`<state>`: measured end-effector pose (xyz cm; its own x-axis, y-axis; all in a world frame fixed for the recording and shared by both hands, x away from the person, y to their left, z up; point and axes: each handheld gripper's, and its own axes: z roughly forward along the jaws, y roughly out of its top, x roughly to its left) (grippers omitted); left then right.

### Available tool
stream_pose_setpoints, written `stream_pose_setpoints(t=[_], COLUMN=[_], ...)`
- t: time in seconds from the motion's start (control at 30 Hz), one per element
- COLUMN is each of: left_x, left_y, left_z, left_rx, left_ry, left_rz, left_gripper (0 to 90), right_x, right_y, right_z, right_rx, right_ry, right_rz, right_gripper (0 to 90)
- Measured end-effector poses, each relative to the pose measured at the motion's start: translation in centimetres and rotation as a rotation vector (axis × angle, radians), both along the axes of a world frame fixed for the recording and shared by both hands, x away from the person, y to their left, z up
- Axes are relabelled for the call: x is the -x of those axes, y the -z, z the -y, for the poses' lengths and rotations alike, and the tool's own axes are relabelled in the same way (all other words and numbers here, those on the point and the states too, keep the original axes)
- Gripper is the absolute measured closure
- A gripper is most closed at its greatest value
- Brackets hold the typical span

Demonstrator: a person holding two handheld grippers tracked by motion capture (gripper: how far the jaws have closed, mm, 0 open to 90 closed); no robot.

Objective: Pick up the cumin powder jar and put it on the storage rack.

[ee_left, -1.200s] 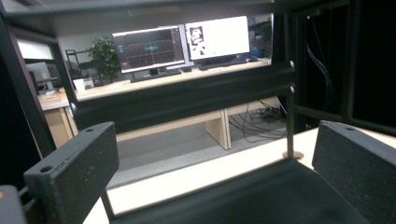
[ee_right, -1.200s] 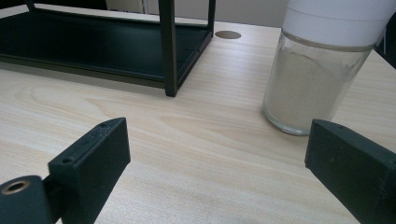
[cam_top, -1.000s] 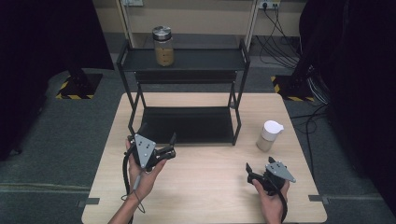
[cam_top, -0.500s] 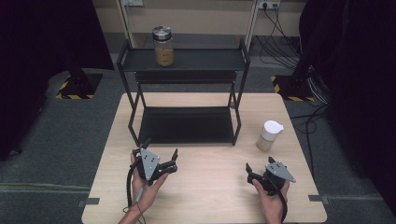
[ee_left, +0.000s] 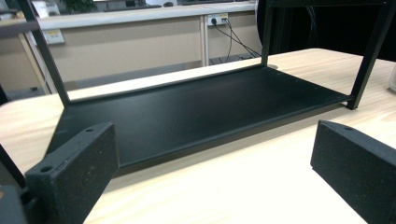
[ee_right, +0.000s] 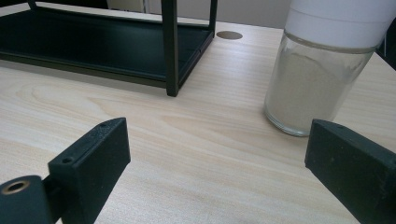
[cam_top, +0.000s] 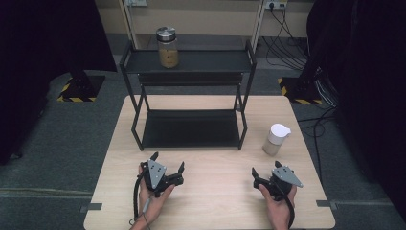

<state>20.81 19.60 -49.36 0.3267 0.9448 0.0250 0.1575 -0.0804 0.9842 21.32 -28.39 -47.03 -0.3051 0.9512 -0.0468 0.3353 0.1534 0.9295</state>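
- One table; its near edge is cut off under my wrists.
- One black two-shelf rack, top cropped in my left gripper view.
- Two jars: metal-lidded jar on the top shelf; white-lidded jar right of the rack, lid cropped in my right gripper view.
- My left gripper and right gripper: jaws spread, nothing between, low over the table.

Pale wood surface; black rack at far centre, white-lidded jar just right of it; another jar on top shelf.
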Motion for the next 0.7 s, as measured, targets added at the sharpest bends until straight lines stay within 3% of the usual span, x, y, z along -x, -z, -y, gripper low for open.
stream_pose_setpoints(t=[0.23,0.37,0.7], left_x=[-0.46,-0.79,-0.93], left_y=[0.43,0.50,0.60], left_z=[0.00,0.27,0.29], left_rx=[0.016,0.000,0.023], left_ry=[0.008,0.021,0.025], left_rz=[-0.036,-0.059,-0.061], left_gripper=[0.5,0.8,0.2], right_x=[-0.02,-0.06,-0.06], right_y=[-0.03,-0.03,0.00], right_z=[-0.07,-0.03,-0.16], right_rx=[0.003,0.000,0.003], right_ry=[0.001,0.001,0.005], right_rz=[-0.001,-0.003,0.000], right_gripper=[6.8,6.8,6.8])
